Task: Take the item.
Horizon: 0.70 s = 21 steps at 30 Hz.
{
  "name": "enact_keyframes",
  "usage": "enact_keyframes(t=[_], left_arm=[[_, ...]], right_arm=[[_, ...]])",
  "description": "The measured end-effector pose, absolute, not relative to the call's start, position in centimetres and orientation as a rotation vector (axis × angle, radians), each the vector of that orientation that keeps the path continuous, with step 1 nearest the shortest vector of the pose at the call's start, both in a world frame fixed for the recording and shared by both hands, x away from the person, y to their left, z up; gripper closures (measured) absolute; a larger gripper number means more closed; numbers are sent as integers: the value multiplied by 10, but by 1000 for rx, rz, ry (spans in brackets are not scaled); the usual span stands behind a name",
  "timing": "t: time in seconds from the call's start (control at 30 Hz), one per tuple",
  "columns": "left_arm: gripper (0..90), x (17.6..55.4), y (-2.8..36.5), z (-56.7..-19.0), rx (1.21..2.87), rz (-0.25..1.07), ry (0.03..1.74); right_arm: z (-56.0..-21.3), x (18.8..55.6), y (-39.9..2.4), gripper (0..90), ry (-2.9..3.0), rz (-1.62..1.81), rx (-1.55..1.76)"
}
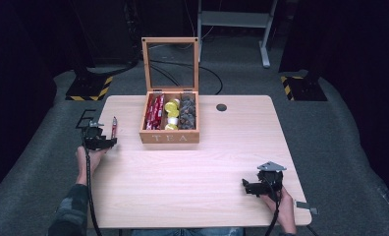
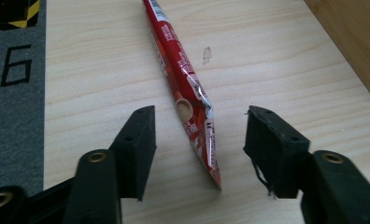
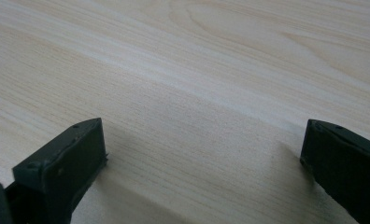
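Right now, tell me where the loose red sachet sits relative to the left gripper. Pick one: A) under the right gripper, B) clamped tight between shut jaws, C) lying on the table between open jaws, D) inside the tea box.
C: in the left gripper view the red sachet lies flat on the table, its near end between the left gripper's open jaws, with a gap on either side.

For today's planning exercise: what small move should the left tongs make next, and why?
Probably close the left tongs on the red sachet. It lies on the table between the open jaws, untouched, so a squeeze should grip it.
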<state>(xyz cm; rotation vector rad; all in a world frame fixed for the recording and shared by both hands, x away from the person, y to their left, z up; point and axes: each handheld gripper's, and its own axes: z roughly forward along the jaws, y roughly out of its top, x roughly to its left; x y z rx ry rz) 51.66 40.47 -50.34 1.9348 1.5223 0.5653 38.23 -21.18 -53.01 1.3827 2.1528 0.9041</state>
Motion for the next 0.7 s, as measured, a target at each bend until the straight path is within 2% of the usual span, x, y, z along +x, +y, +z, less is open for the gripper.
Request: enact_keyframes(t=[0.2,0.4,0.7], left_arm=[[280,510,402,-493,1948,558,1502],[192,497,395,-482,1941,561,1445],[149,477,384,-462,1953,585,1358]], right_arm=[[-530,382,-212,0,2153,904,1383],[-530,382,-212,0,2153,904,1382],[-530,382,-212,0,2153,904,1383]])
